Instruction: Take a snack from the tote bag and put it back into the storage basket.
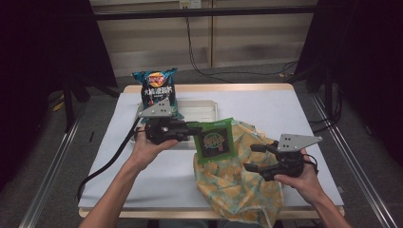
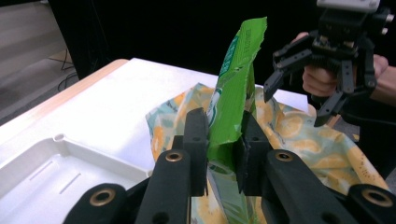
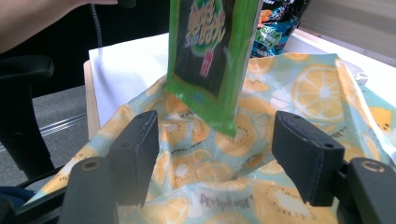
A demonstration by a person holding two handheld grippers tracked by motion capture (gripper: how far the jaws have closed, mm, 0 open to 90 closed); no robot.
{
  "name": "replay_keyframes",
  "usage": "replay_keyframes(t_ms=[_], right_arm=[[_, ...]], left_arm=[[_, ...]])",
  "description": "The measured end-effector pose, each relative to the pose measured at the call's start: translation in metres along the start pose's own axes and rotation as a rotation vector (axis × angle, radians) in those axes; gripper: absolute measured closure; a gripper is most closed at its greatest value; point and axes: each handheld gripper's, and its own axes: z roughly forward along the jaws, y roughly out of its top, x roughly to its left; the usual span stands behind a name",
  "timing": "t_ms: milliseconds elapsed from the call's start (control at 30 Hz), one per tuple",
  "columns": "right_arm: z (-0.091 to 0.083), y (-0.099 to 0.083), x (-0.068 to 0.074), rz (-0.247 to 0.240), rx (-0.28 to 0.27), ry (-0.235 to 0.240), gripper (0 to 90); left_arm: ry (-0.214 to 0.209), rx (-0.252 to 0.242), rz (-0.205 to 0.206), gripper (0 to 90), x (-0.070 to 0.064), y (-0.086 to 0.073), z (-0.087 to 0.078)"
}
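A: The left gripper [image 2: 224,154] pinches the green packet [image 1: 215,141] above the fruit-print bag [image 1: 237,183]; the right gripper [image 1: 256,159] hangs spread beside it.

B: Only an edge is pinched, so it may slip and miss the bag.

- Green snack packet [image 1: 215,141] clamped in the left tongs [image 2: 223,144]: glossy plastic film.
- Fruit-print bag [image 1: 240,180] under it: soft matt cloth.
- Tray [image 2: 42,168] beside the left tongs: smooth white plastic.
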Motion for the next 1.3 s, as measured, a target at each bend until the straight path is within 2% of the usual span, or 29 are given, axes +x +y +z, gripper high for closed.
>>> replay_keyframes(t_ms=[167, 500, 633, 767, 900, 1033, 1100, 1300], right_arm=[[0.001, -0.002, -0.001, 0.008, -0.001, -0.005, 29.4], [0.000, -0.007, 0.000, 0.025, -0.003, -0.005, 27.9], [-0.002, -0.008, 0.001, 0.022, -0.009, -0.017, 24.7], [-0.003, -0.009, 0.001, 0.030, -0.022, -0.021, 20.9], [-0.003, -0.009, 0.002, 0.029, -0.025, -0.025, 18.3], [-0.002, -0.009, 0.003, 0.026, -0.027, -0.027, 17.5], [-0.002, -0.009, 0.002, 0.025, -0.025, -0.028, 17.5], [-0.004, -0.009, 0.001, 0.027, -0.030, -0.034, 17.4]], left_arm=[[0.015, -0.022, 0.002, 77.4, 0.009, 0.010, -0.008], [0.050, -0.034, -0.014, 77.4, 0.035, 0.018, -0.015], [0.084, -0.008, -0.007, 77.4, 0.043, 0.019, -0.015], [0.091, -0.028, -0.013, 77.4, 0.053, 0.022, -0.018], [0.100, -0.001, -0.005, 77.4, 0.065, 0.025, -0.016], [0.131, 0.020, -0.013, 77.4, 0.078, 0.025, -0.011], [0.134, 0.011, -0.025, 77.4, 0.084, 0.025, -0.011], [0.154, -0.001, -0.023, 77.4, 0.097, 0.029, -0.012]])
